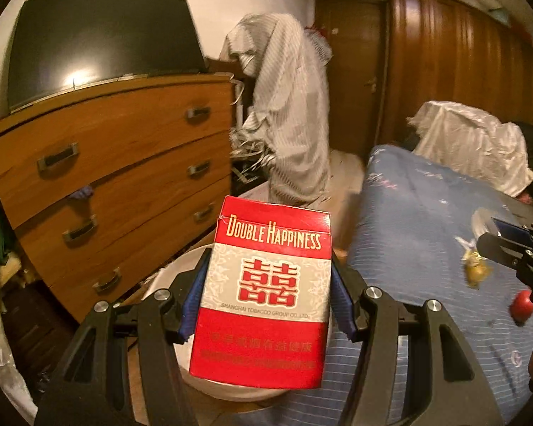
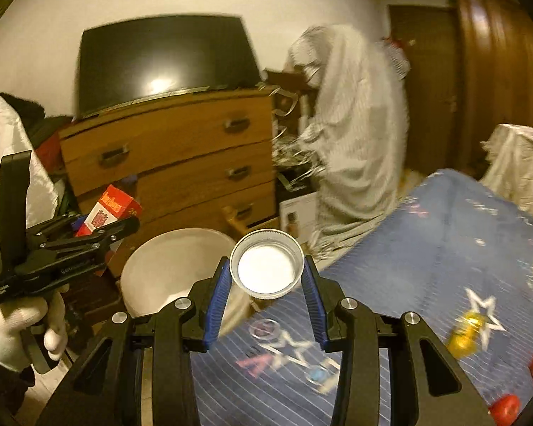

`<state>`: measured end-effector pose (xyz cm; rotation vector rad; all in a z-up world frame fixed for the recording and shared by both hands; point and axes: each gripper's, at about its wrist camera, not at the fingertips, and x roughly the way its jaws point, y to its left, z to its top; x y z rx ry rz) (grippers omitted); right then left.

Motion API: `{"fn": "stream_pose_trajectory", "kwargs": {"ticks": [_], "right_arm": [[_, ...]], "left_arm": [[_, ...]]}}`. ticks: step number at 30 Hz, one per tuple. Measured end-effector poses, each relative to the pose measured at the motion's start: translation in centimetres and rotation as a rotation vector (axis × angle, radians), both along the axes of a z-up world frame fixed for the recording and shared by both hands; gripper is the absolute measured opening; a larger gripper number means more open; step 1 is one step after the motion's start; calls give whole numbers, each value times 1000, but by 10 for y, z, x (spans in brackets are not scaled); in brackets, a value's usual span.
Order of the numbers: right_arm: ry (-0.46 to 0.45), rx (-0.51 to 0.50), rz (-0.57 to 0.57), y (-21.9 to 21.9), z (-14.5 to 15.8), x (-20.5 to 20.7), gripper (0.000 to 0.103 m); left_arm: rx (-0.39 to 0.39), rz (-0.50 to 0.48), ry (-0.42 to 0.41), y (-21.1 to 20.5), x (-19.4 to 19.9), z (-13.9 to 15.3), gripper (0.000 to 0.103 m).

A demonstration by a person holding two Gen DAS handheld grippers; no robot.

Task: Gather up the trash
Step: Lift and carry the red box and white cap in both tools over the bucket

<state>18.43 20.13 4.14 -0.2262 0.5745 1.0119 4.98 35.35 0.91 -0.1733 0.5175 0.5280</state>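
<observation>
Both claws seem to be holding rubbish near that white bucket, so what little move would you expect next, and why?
Probably the left gripper opens its fingers and lets go. It is shut on the red cigarette pack, and the white bucket appears right beneath it. The right gripper, shut on a metal lid, looks off to the bucket's side, so it would likely follow.

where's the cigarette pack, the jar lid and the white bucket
cigarette pack (image 1: pixel 266 284), left wrist view, on its front face
jar lid (image 2: pixel 266 266), right wrist view, on its white inner face
white bucket (image 2: pixel 167 266), right wrist view, on its inner wall
</observation>
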Motion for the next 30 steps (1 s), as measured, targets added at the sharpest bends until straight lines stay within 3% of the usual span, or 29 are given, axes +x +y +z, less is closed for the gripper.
{"fn": "stream_pose_trajectory", "kwargs": {"ticks": [5,11,20,30], "right_arm": [[96,-98,86,91,-23,21,42],[173,-201,145,166,-63,29,42],[206,-262,162,207,-94,30,42],[213,-270,159,207,-102,37,42]], "left_arm": [[-55,44,74,43,7,-24,57],[-100,79,142,78,13,-50,57],[-129,89,179,99,18,-70,57],[-140,82,189,108,24,-78,57]]}}
